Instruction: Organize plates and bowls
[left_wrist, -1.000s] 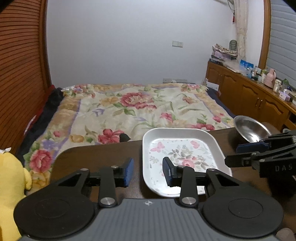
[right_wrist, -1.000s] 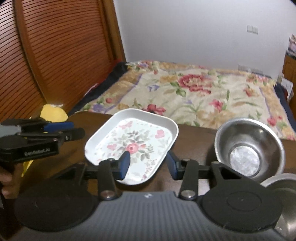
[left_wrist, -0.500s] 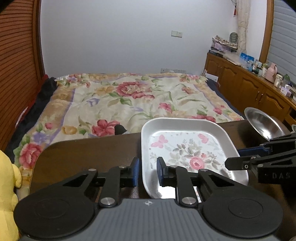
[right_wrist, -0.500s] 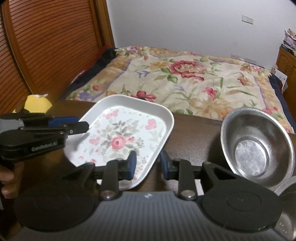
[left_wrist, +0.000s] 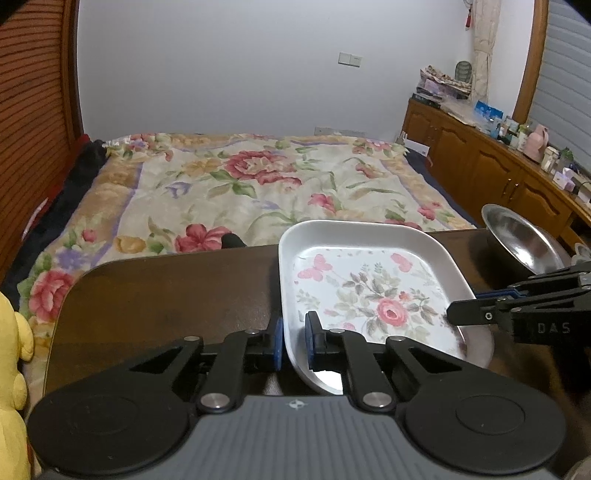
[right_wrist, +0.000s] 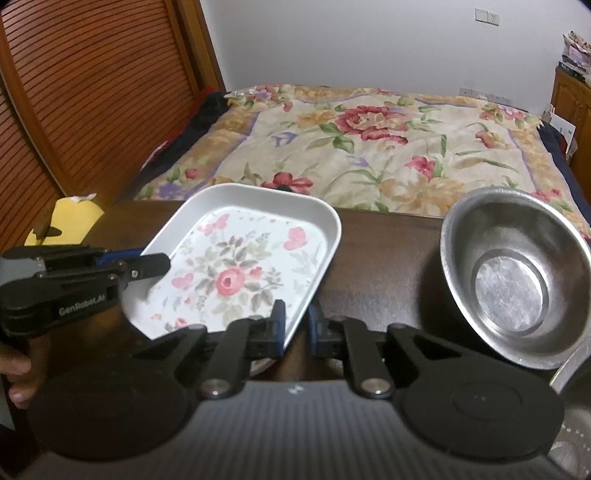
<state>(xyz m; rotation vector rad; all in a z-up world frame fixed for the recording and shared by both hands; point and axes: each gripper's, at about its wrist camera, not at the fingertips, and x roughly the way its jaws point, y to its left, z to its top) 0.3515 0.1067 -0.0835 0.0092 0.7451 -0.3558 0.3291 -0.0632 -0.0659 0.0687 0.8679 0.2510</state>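
**Desk editor:** What is the subject, and where does it sit?

**Photographer:** A white rectangular plate (left_wrist: 373, 295) printed with a rose and butterflies, lower centre of both wrist views, on a dark wooden desk (left_wrist: 166, 291) at the foot of a flowered bed (left_wrist: 258, 177). Its long axis runs away from the cameras toward the bed, angled a little toward the upper right in the right wrist view.

**Desk editor:** And the grippers?

**Photographer:** Both are clamped on it. The left hand-held gripper (left_wrist: 294, 341) pinches the plate's near left rim, blue pads either side of the wall. The right hand-held gripper (right_wrist: 296, 325) is closing the last bit on the near right rim, pads already pressing it. Each one reaches in from the other's frame edge, so the plate lies between them, neither hand nearer.

**Desk editor:** What surrounds it?

**Photographer:** A steel bowl (right_wrist: 517, 280) stands just right of the plate, apart from it, with another metal rim at the lower right edge. A yellow plush toy (left_wrist: 13, 369) sits far left.

**Desk editor:** Next move?

**Photographer:** Likely a two-handed lift, kept level; the bowl beside it is the clearance to watch.
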